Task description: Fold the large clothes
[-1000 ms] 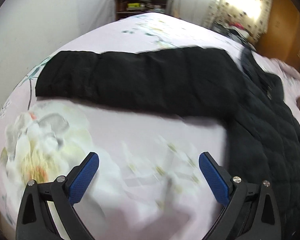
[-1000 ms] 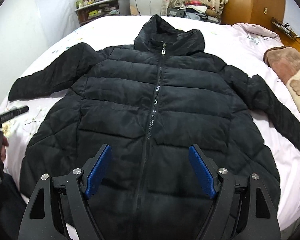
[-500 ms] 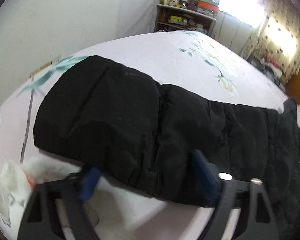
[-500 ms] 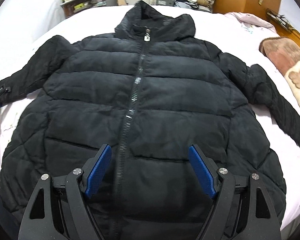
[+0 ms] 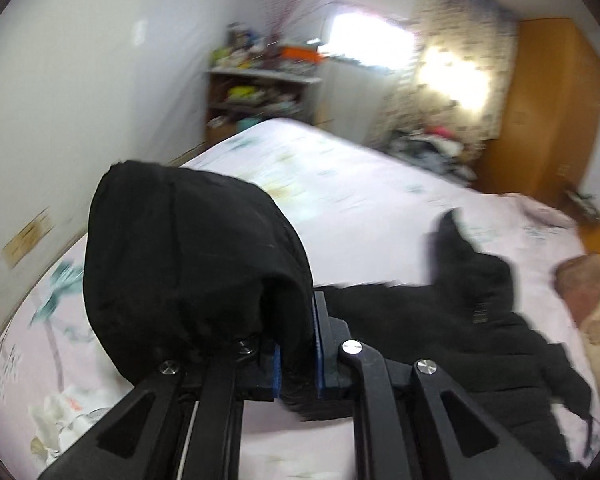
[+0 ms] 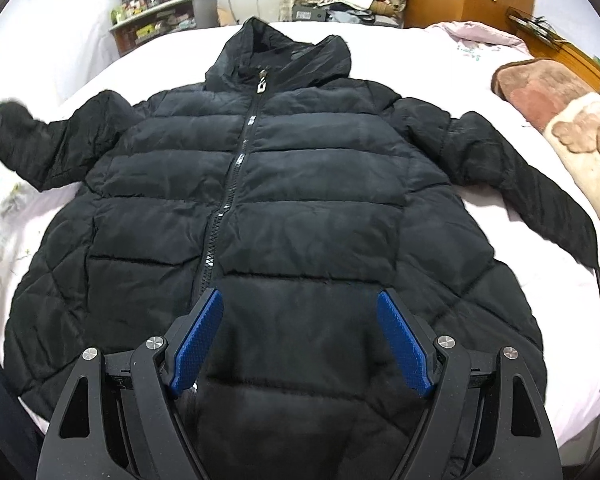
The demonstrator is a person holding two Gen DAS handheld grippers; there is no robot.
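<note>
Sleeve (image 5: pixel 188 256) now raised in left claw (image 5: pixel 296 344)

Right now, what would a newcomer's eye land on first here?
The black puffer jacket spread front-up and zipped across the pale floral bed. Next, the left hand-held gripper, shut on the jacket's sleeve and holding it up off the bed. The right hand-held gripper hangs open over the jacket's hem.

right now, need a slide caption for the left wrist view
Left gripper shut on the black jacket sleeve, lifting it off the floral bedsheet.
</note>
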